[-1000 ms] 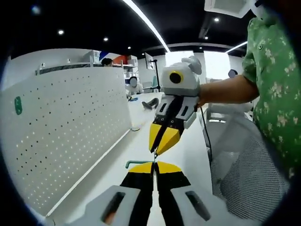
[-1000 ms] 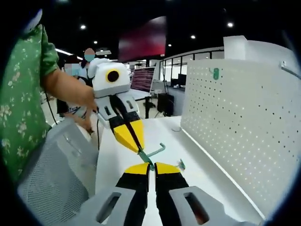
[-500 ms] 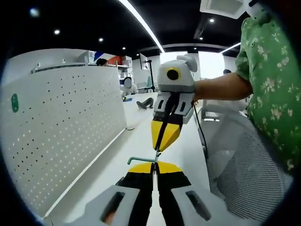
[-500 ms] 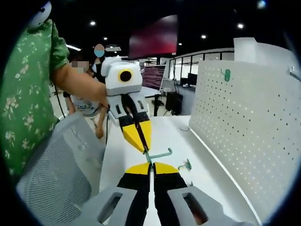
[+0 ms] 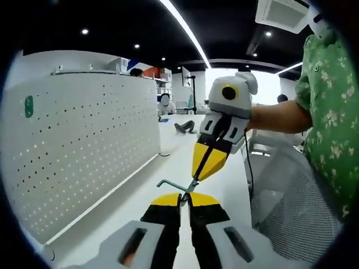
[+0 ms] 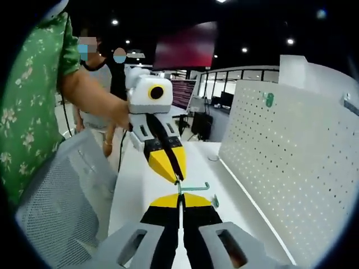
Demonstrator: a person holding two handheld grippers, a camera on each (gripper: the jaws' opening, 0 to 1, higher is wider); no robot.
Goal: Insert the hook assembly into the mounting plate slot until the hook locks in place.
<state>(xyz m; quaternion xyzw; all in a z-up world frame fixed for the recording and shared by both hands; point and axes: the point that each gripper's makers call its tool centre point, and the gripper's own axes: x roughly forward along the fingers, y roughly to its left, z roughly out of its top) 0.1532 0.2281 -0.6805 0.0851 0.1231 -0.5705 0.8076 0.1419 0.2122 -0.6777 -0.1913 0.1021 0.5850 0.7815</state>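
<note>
White tabletop [image 5: 168,168], white perforated pegboard [image 5: 84,145], dark-ceilinged office.
Grey mesh chair [image 6: 61,207] beside; left gripper [image 5: 183,197] and right gripper [image 6: 179,197] both clamp green wire hook [image 5: 175,186].

No lettering, number or brand to read anywhere; the small green tag [image 5: 28,106] near the top edge of the white perforated pegboard [image 5: 84,151] looks blank, and the distant dark-red wall screen [image 6: 185,46] is too blurred to make out
</note>
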